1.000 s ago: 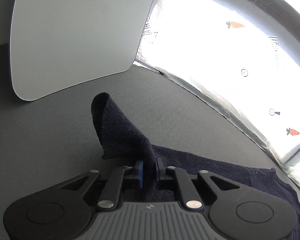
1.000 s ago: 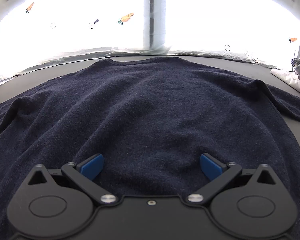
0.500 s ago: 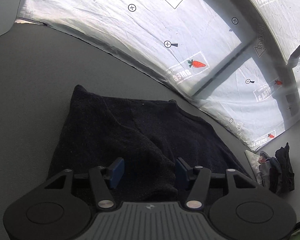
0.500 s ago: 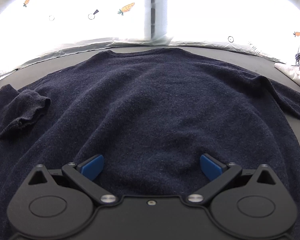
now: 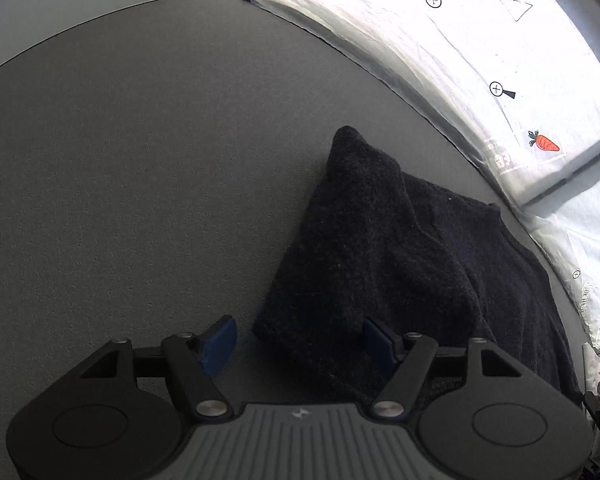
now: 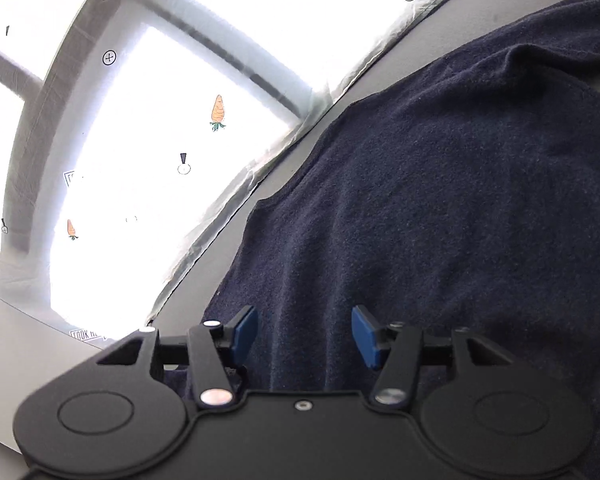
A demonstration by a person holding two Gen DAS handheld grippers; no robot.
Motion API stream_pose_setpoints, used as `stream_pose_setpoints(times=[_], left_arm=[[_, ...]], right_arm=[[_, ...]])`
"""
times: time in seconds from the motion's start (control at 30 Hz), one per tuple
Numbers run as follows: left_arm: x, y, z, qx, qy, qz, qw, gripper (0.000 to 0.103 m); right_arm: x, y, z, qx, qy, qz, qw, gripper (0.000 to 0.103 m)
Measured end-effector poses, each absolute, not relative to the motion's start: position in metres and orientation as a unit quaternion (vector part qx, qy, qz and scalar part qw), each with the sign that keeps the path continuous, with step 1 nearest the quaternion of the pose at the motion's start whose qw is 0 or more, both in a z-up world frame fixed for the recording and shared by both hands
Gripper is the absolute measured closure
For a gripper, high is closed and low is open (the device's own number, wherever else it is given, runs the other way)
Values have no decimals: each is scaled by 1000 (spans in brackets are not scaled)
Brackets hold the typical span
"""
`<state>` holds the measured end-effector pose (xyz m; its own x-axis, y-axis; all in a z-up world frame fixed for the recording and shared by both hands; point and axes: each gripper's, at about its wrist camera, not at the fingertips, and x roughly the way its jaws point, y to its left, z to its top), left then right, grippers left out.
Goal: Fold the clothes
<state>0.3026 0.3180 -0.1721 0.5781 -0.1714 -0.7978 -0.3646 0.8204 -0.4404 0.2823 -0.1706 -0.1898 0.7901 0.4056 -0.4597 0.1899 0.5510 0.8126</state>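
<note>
Dark navy knit, a sweater (image 5: 400, 264), is seen folded at lower right of the left wrist frame, its sleeve end lying between the blue pads of the left gripper (image 5: 300, 342). The jaws have just been opening and are parted, nothing clamped. In the right wrist frame the sweater (image 6: 440, 200) is spread under the right gripper (image 6: 304, 332), whose jaws have just been closing yet stand apart, gripping nothing. Beyond, the grey felt-like table (image 5: 140, 160) is bordered by a white printed sheet (image 5: 480, 60).

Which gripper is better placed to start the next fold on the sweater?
Probably right. The right gripper has its jaws closing over the sweater body, fabric between them. The left gripper just released the folded sleeve, jaws opening.
</note>
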Motion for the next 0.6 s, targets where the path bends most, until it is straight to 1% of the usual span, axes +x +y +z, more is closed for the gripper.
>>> stream_pose_setpoints(times=[0.03,0.1,0.17,0.2,0.3,0.4,0.5,0.6], left_arm=[[303,317,-172,-293,456,55,838,25],[304,315,-173,-293,456,52,839,17],[304,315,-175,-303,452,51,837,11],[304,315,-175,-311,450,50,835,7],[307,320,-177,-341,444,48,827,1],[306,326,-180,-373,435,49,818,0],[306,328,-180,-381,434,46,815,0],[307,326,-179,-374,436,45,817,0]], right_arm=[[289,-168,-194,496,320,80,803,60],[303,-160,-205,549,329,116,760,60],[315,-144,-217,579,349,145,722,63],[321,-134,-221,575,367,153,715,63],[338,-104,-229,547,421,169,703,63],[351,-78,-236,520,464,182,693,64],[363,-56,-241,487,507,180,688,64],[369,-43,-243,487,511,190,683,63]])
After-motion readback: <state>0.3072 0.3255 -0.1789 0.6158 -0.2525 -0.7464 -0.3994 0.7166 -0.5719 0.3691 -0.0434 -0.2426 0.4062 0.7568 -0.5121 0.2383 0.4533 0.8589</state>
